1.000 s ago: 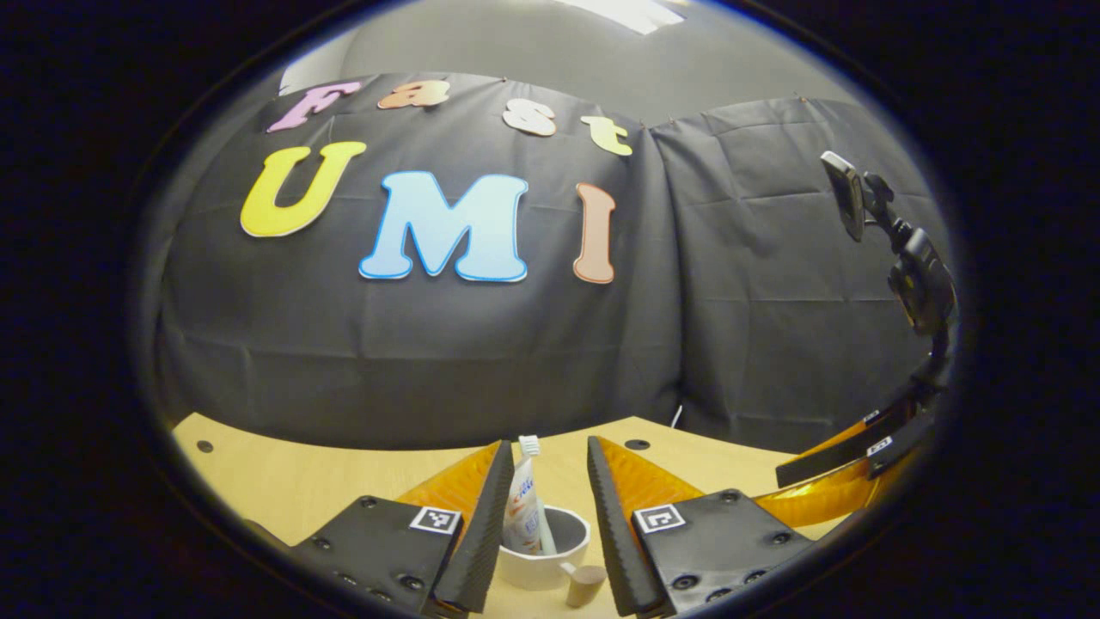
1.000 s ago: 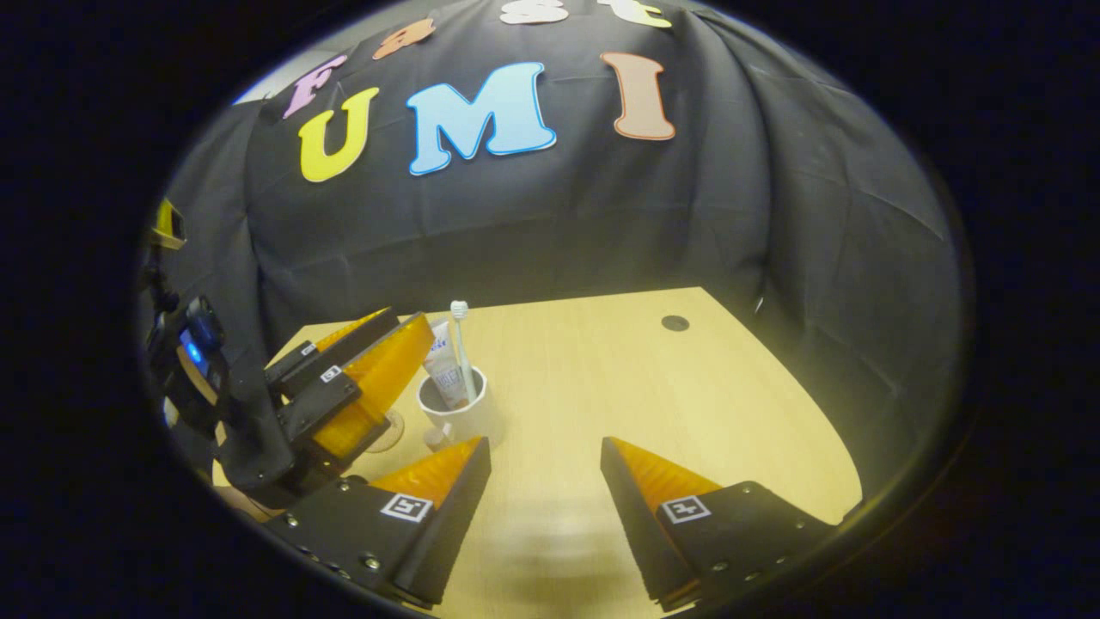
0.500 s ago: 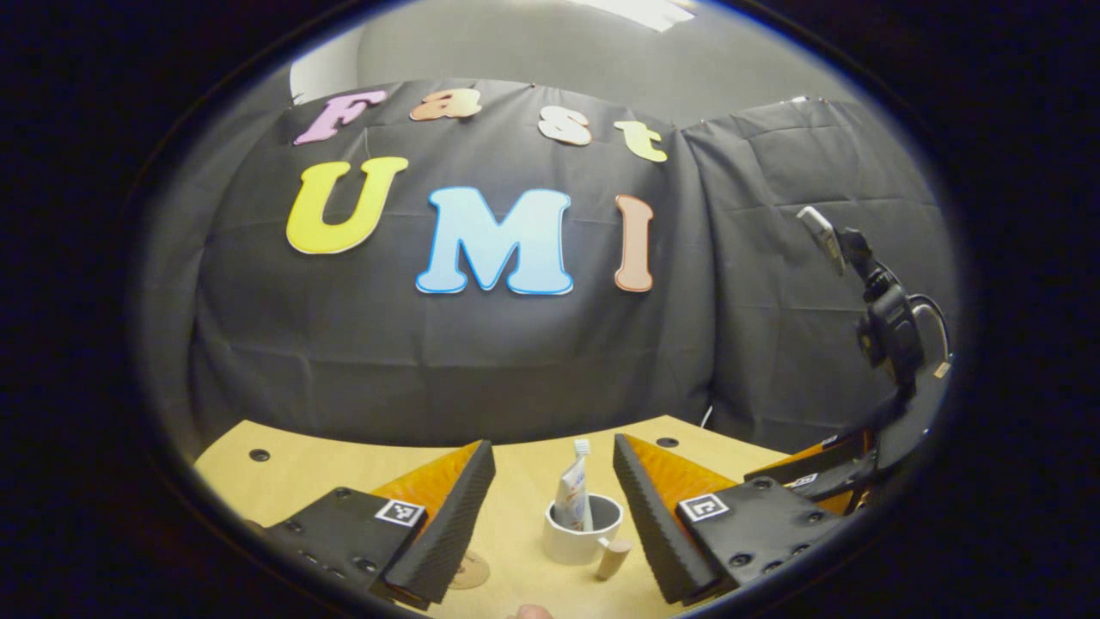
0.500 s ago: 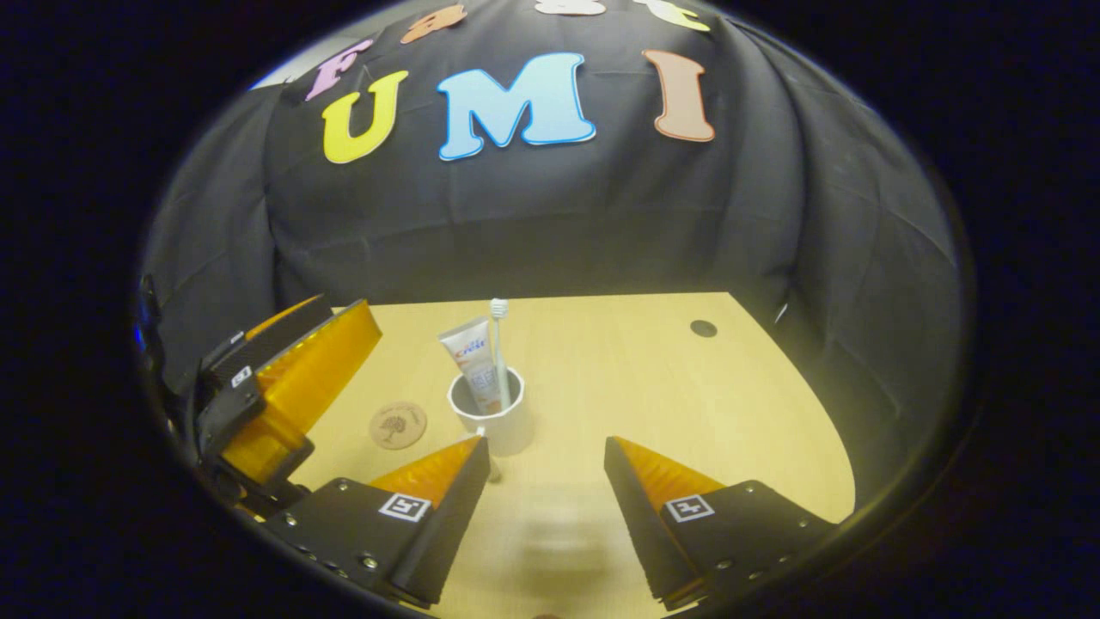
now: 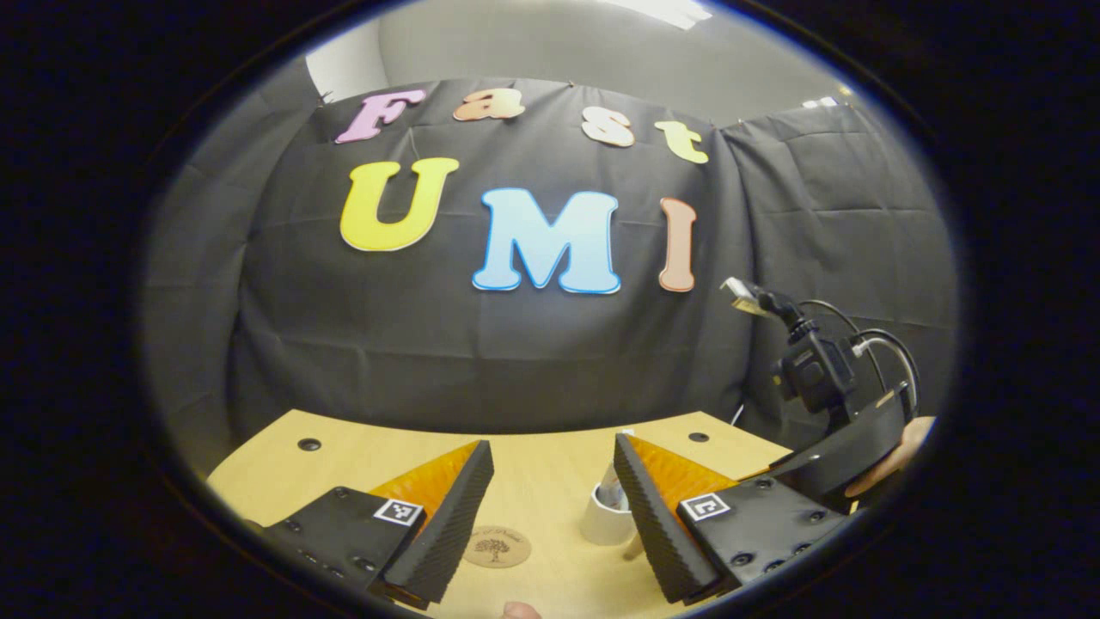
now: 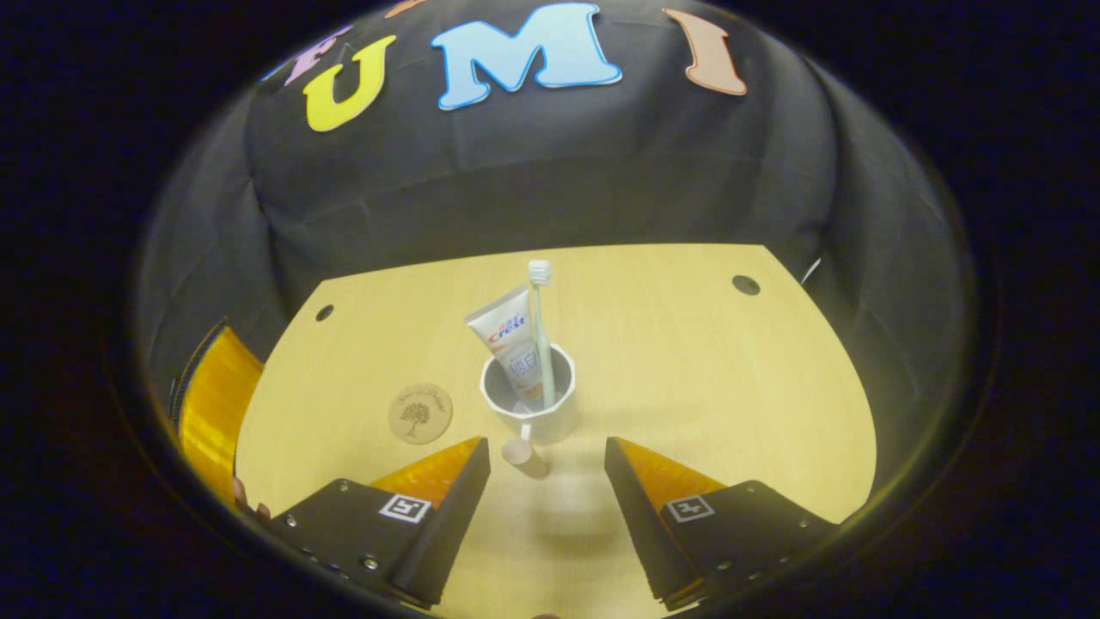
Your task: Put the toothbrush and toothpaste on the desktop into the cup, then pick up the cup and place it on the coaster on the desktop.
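A white cup (image 6: pixel 528 411) stands on the wooden desktop (image 6: pixel 687 370), its handle ending in a wooden knob (image 6: pixel 518 451) that points toward me. A toothpaste tube (image 6: pixel 505 335) and a toothbrush (image 6: pixel 541 331) stand upright inside it. The round cork coaster (image 6: pixel 419 413) lies bare just left of the cup. My right gripper (image 6: pixel 546 449) is open, close in front of the knob and touching nothing. My left gripper (image 5: pixel 553 444) is also open and holds nothing. In its view the coaster (image 5: pixel 497 547) lies between its fingers and the cup (image 5: pixel 604 520) is half hidden behind its right finger.
Black cloth walls close the desk at the back and sides. Small dark holes (image 6: pixel 746 284) sit near the far corners of the desktop. A finger (image 6: pixel 206 404) of the left gripper shows at the far left. A hand (image 5: pixel 894 447) holds the other gripper's body at the right.
My left gripper has backed off and moved left, away from the cup it stood around. My right gripper has swung to face the cup, which now sits centred before it.
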`<state>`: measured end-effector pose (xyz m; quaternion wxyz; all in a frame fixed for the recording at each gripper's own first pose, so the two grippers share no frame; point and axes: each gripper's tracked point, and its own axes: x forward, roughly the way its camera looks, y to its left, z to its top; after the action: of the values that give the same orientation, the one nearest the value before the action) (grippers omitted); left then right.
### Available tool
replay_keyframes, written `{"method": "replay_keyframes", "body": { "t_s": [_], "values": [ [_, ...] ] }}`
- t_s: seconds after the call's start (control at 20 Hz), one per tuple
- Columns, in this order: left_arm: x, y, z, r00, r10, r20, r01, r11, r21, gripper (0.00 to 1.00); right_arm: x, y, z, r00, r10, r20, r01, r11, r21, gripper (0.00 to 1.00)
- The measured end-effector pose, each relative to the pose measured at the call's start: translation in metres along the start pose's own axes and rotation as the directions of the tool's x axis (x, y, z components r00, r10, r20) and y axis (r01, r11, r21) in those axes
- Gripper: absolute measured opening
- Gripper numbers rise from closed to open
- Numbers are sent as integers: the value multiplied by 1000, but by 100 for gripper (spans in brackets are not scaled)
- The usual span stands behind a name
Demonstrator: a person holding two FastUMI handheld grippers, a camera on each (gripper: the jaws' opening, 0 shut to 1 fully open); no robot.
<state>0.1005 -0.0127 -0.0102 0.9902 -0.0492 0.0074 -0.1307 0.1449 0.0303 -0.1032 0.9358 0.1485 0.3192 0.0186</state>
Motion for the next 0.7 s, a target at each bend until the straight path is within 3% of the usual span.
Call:
{"method": "replay_keyframes", "body": {
  "t_s": [0.25, 0.7],
  "values": [
    [-15, 20, -2, 999, 48, -14, -48, 999, -23, 94, 23, 8, -7, 991, -37, -126, 31, 998, -46, 84],
    [-28, 40, -17, 994, 99, -54, -103, 992, -76, 93, 62, 8, -16, 948, -103, -300, 82, 993, -82, 84]
  ]
}}
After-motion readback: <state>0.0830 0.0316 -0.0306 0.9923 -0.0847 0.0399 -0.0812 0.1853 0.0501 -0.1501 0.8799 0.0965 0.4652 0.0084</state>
